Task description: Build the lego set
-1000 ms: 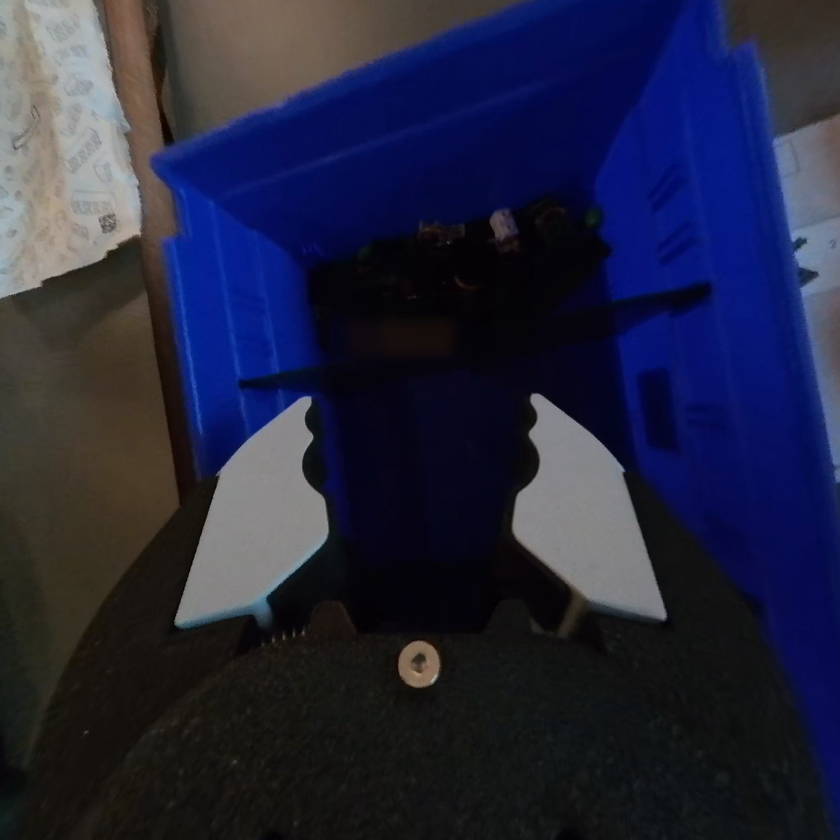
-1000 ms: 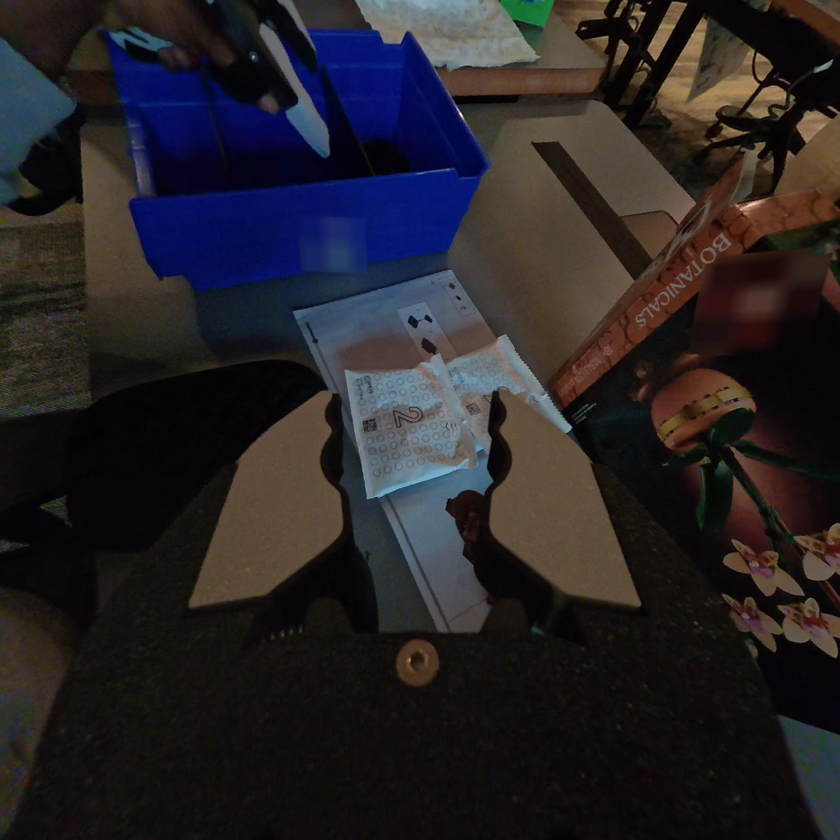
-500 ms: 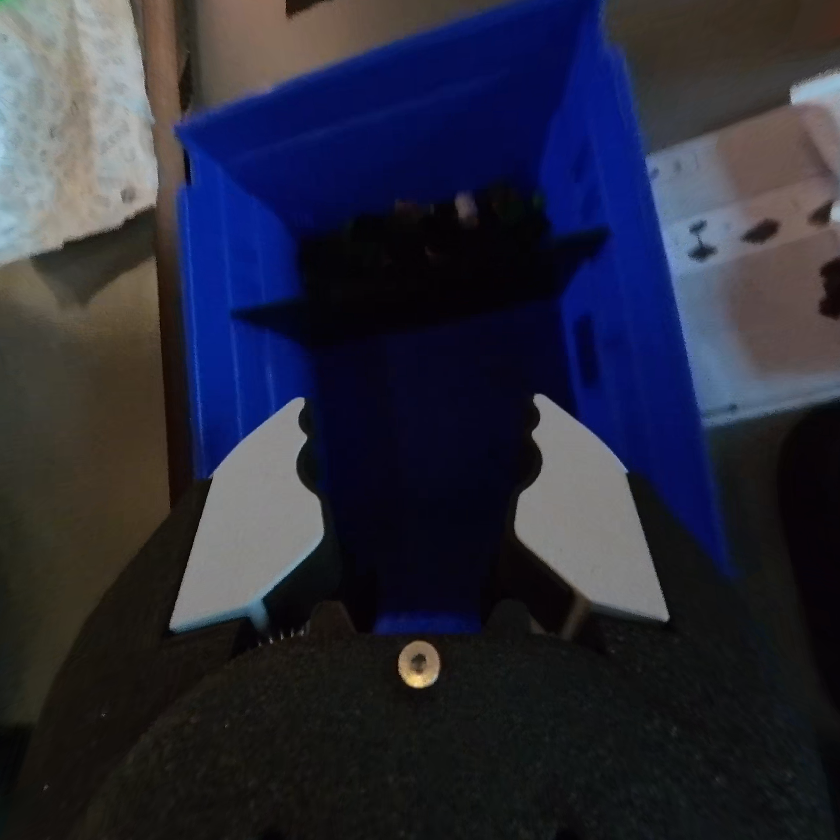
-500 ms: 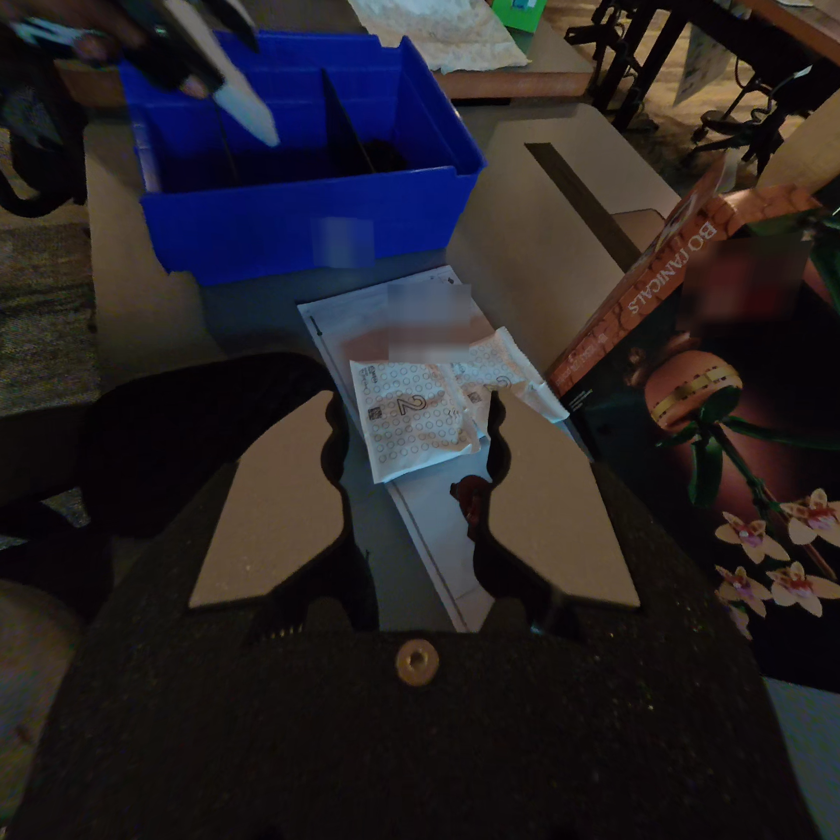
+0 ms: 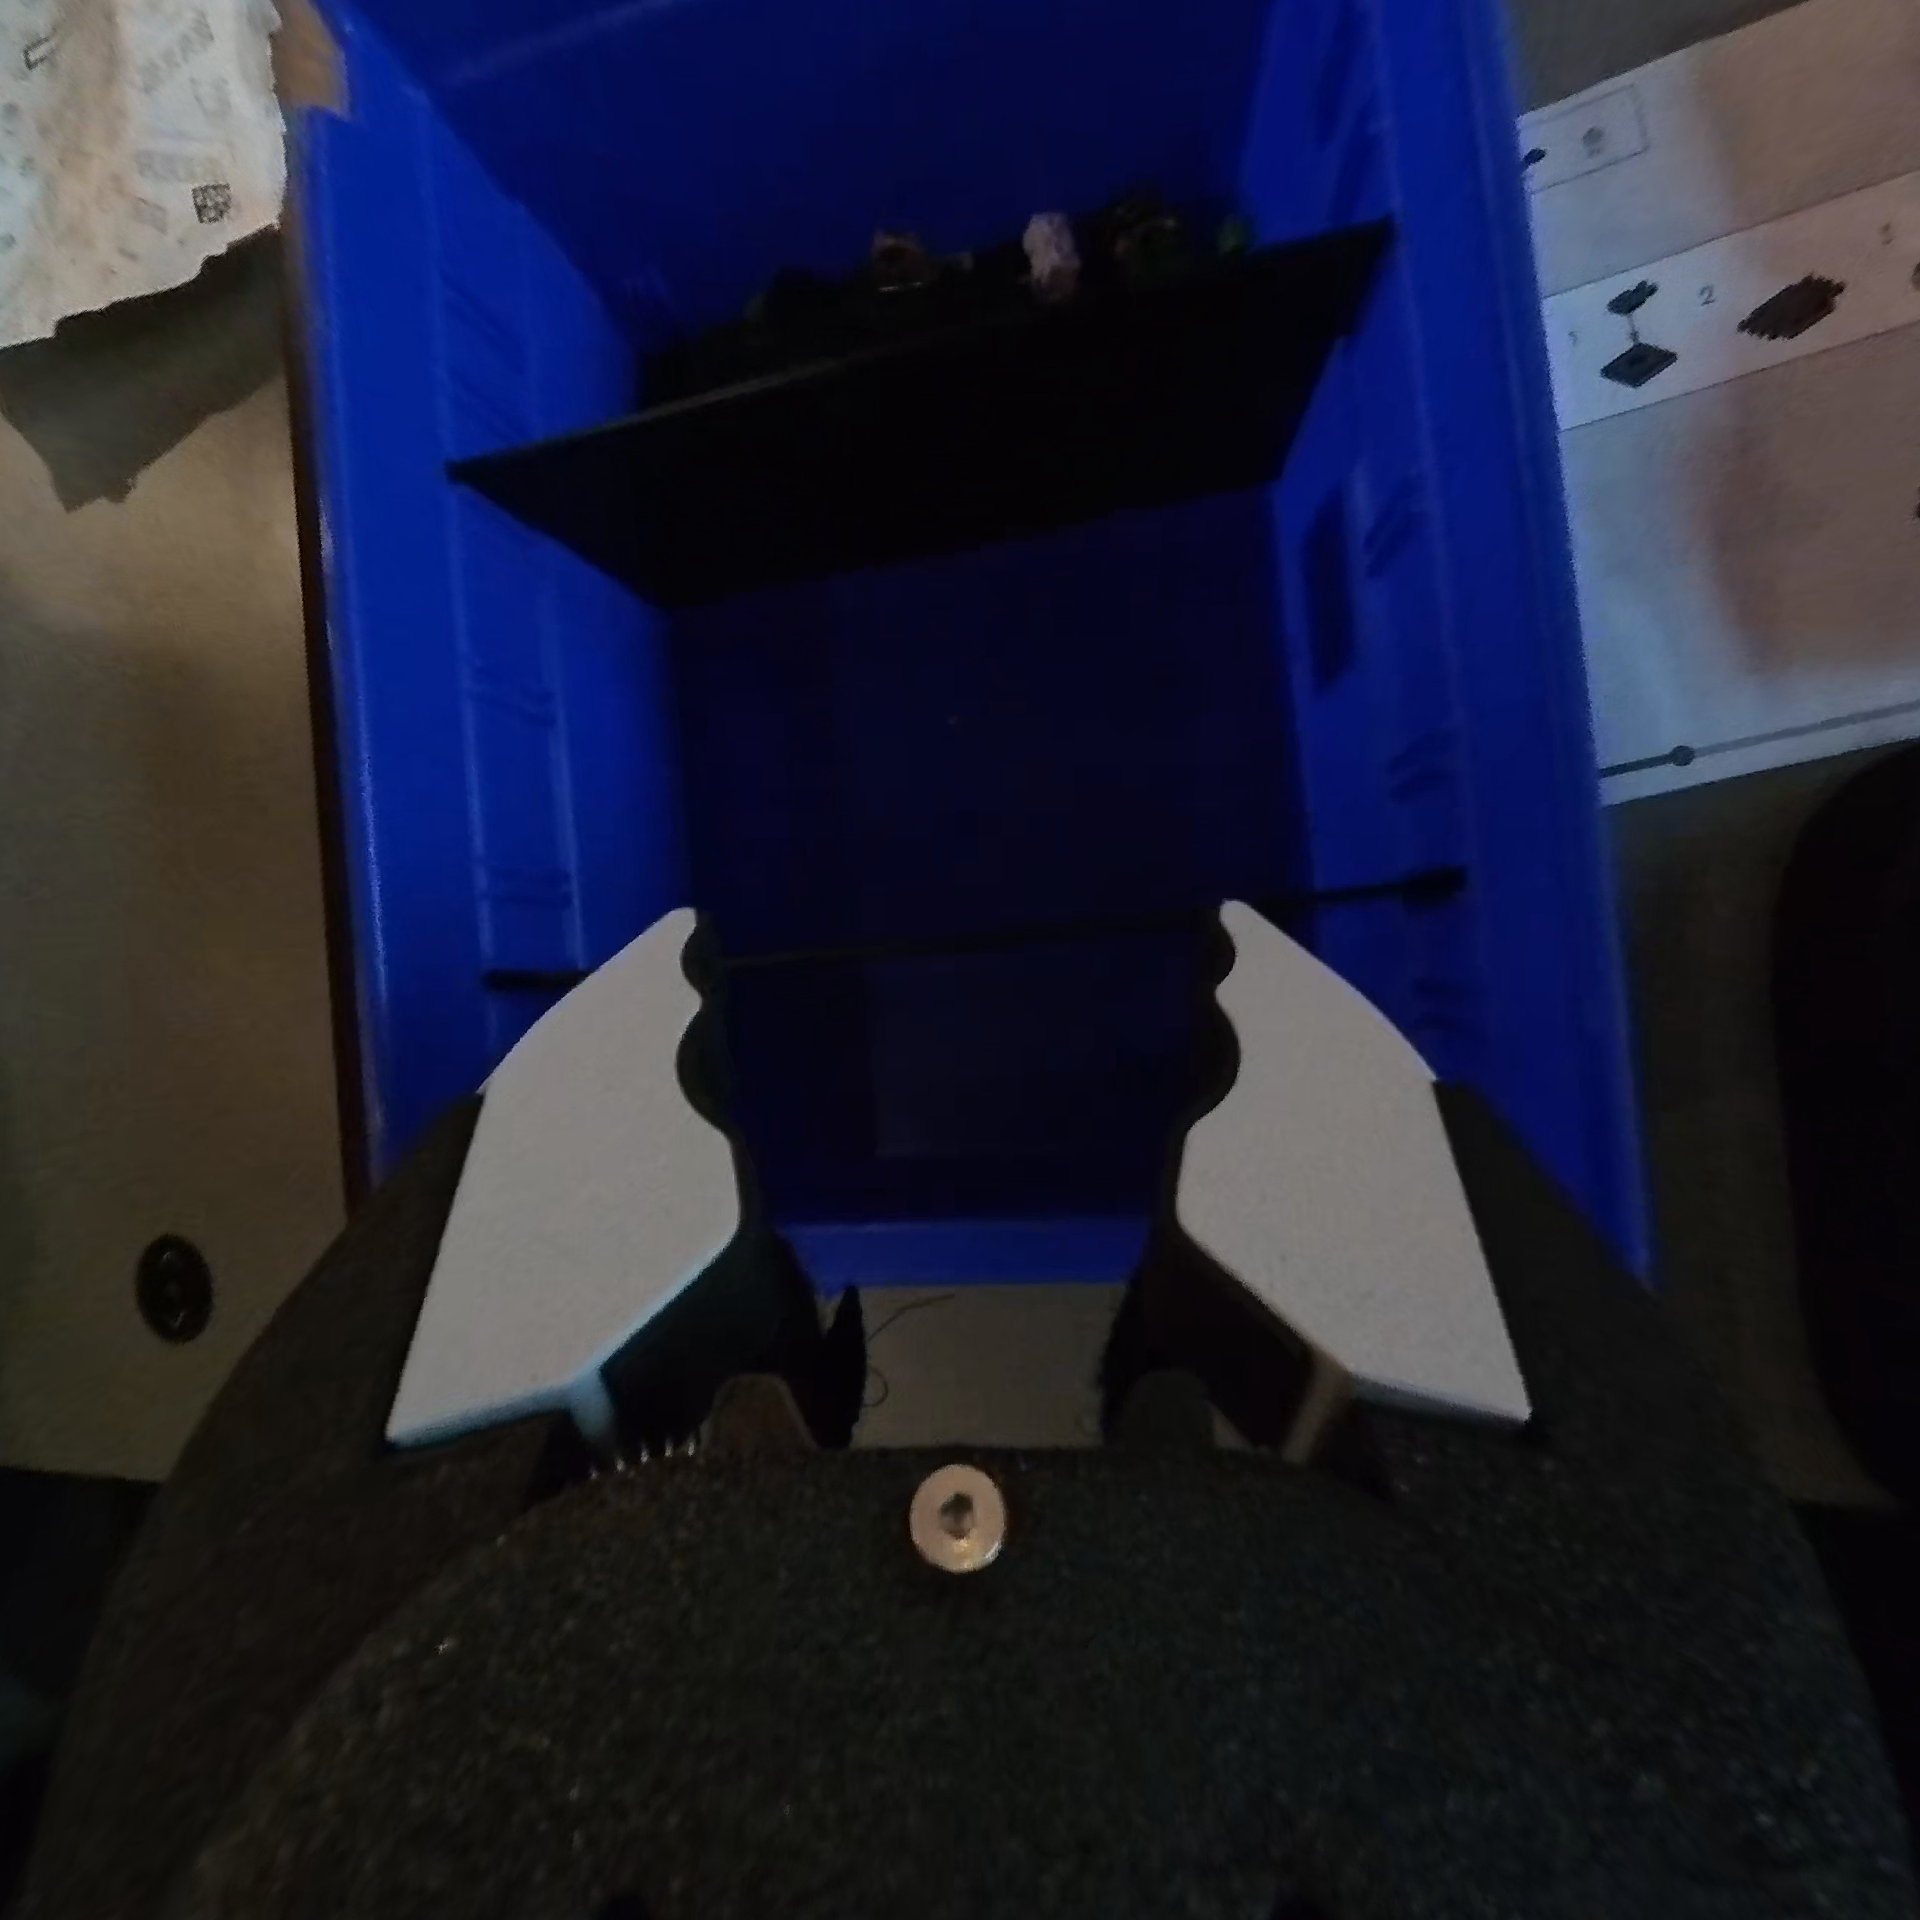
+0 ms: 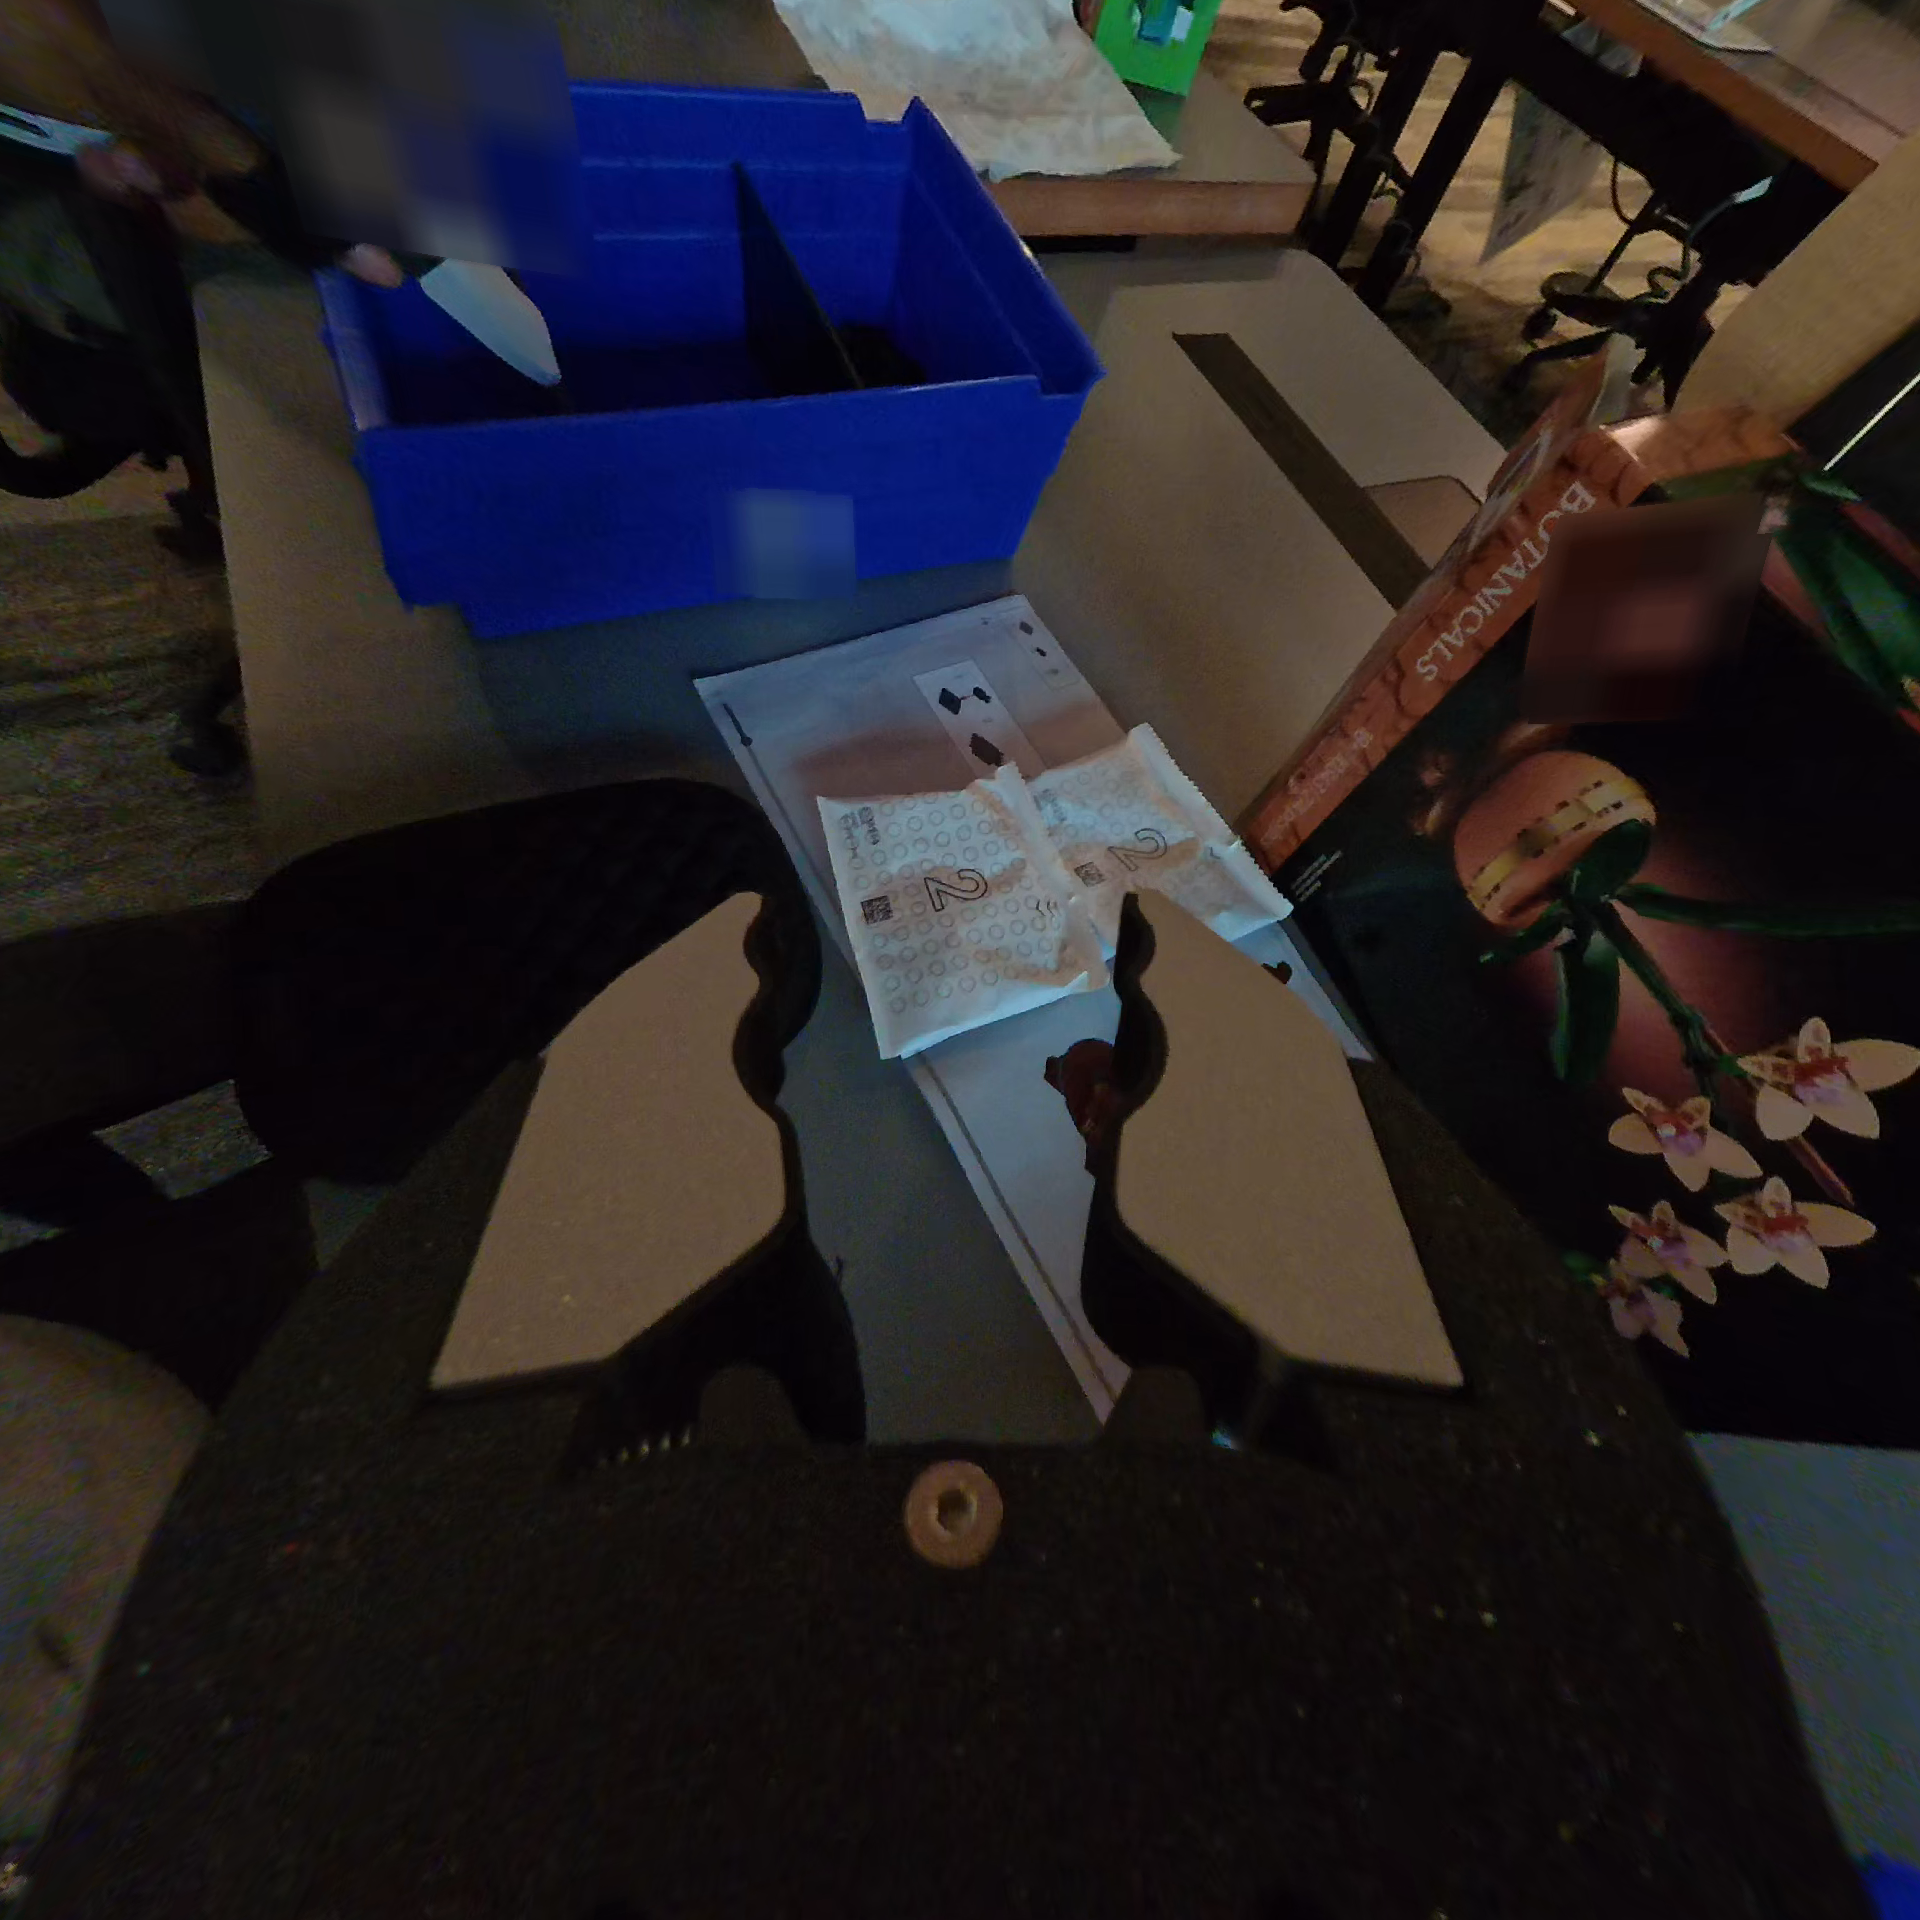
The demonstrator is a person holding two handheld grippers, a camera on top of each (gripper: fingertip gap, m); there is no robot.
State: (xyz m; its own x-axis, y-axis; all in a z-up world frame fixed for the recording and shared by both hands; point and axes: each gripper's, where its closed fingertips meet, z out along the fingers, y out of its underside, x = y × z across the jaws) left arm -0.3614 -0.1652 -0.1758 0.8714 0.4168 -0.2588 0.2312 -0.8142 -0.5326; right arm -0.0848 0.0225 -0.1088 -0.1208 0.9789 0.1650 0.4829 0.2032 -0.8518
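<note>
My left gripper (image 5: pixel 958 935) is open and empty, hovering over the near end of a blue bin (image 5: pixel 457 623). A black divider (image 5: pixel 935 457) crosses the bin; small dark pieces (image 5: pixel 1039 249) lie behind it. In the right wrist view the same bin (image 6: pixel 665 488) stands at the far left of the table, with the left gripper's white finger (image 6: pixel 488 312) over its left end. My right gripper (image 6: pixel 940 914) is open and empty above the table, just short of two white paper bags (image 6: pixel 956 914) that lie on an instruction booklet (image 6: pixel 883 717).
A dark box with orchid pictures (image 6: pixel 1621 935) stands at the right. A black rounded object (image 6: pixel 416 935) lies left of the right gripper. Crumpled white paper (image 6: pixel 997 94) and chairs (image 6: pixel 1403 156) are at the back. The booklet also shows in the left wrist view (image 5: pixel 1745 343).
The left gripper has drawn back toward the bin's near end, open throughout. The right gripper has barely moved and stays open.
</note>
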